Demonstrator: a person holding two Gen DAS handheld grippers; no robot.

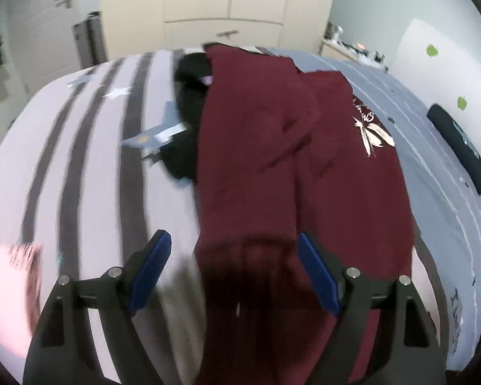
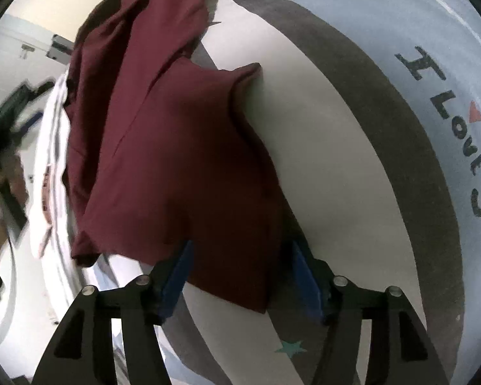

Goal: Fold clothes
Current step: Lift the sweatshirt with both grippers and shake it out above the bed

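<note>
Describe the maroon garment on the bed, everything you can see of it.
The maroon garment is a soft, matte knit, lying lengthwise on the striped bedspread, with a pale feather-like print and lettering near its right side. It is folded over itself in long creased layers and partly covers a black garment at its left edge. In the right wrist view a folded end lies between the blue pads of the right gripper, which are not pressing on it. The left gripper likewise stands open over it.

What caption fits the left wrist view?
Open left gripper over a maroon shirt lying on a striped bed.
</note>
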